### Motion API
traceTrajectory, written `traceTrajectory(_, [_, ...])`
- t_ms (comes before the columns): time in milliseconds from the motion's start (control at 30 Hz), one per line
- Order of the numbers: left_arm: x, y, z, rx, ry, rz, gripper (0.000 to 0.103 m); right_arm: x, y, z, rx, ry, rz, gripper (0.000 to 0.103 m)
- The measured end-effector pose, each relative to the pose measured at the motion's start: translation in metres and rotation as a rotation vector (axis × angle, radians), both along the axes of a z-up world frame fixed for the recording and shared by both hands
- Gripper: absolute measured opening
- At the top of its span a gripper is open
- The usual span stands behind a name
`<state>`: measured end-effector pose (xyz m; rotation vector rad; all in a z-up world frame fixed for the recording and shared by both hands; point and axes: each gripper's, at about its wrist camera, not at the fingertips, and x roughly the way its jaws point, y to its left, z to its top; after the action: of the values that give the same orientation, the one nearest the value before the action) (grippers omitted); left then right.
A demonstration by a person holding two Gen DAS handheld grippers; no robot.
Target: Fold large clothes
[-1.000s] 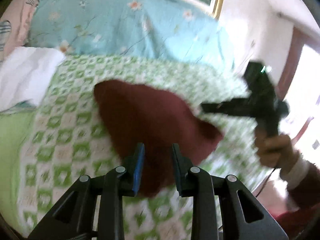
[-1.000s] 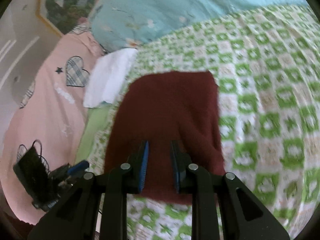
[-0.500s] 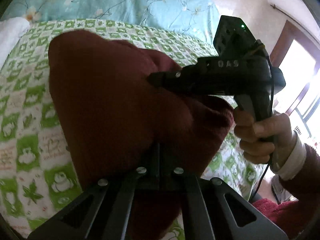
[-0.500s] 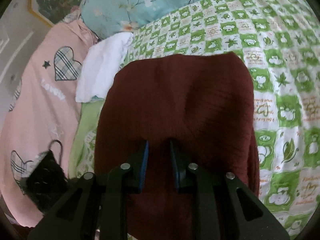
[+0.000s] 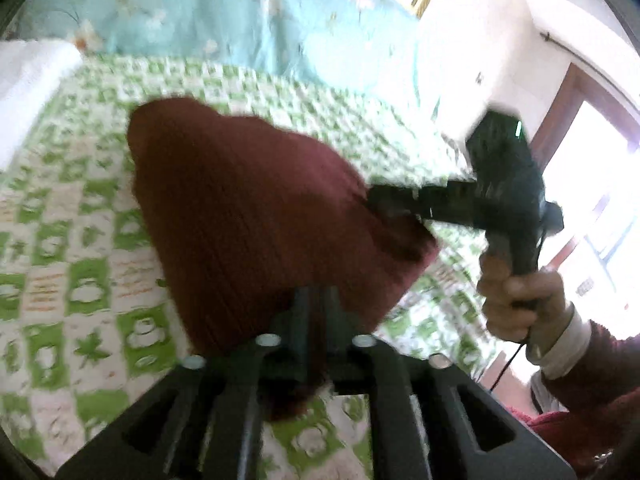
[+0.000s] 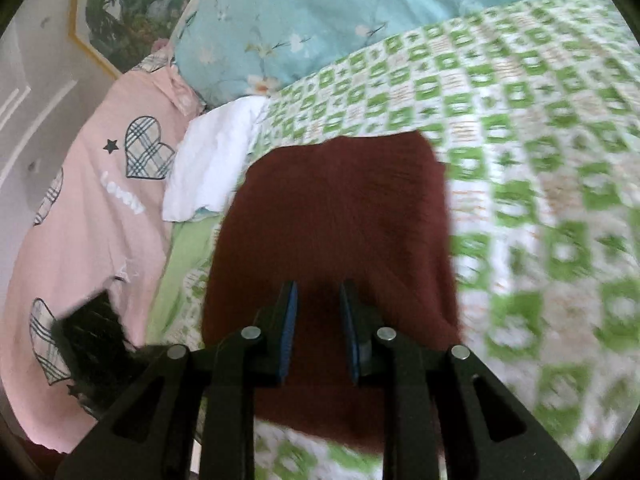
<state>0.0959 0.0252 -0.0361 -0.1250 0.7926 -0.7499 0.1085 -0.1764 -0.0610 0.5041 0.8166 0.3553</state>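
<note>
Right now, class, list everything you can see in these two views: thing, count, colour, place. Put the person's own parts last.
Garment: one, maroon, folded on the quilt.
Quilt: one, green-and-white check, covering the bed.
Blue pillow: one, floral, behind the quilt.
White cloth: one, beside the garment.
Pink bedding: one, heart-printed, at the bed's side.
Picture: one, gold-framed, on the wall.
Left tongs: black, shut on the garment.
Right tongs: black, blue pads, open over the garment.
Right hand: gripping the handle.

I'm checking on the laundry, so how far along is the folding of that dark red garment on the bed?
Done: the dark red garment is already a compact block on the green checked bedspread. In hand: the left gripper is clamped on its near edge; the right gripper is open over it. Left: probably a last fold or tidy.
</note>
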Motion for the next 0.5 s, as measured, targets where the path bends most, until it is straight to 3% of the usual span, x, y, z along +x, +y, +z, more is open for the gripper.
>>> traceTrajectory(67, [-0.006, 0.002, 0.001, 0.003, 0.003, 0.011, 0.024, -0.008, -0.005, -0.009, -0.024, 0.025, -0.018, 0.023])
traceTrajectory(167, [-0.006, -0.009, -0.019, 0.127, 0.034, 0.035, 0.02, -0.014, -0.01, -0.034, -0.044, 0.106, -0.043, 0.023])
traceTrajectory(233, [-0.006, -0.01, -0.026, 0.131, 0.047, 0.056, 0.019, -0.018, -0.011, -0.039, -0.025, 0.105, -0.056, 0.023])
traceTrajectory(333, [-0.003, -0.005, -0.029, 0.109, 0.065, 0.076, 0.017, -0.019, -0.008, -0.035, -0.055, 0.099, -0.051, 0.023])
traceTrajectory(500, [-0.007, -0.007, -0.022, 0.143, 0.053, 0.087, 0.016, -0.018, -0.008, -0.012, -0.026, 0.061, -0.057, 0.023])
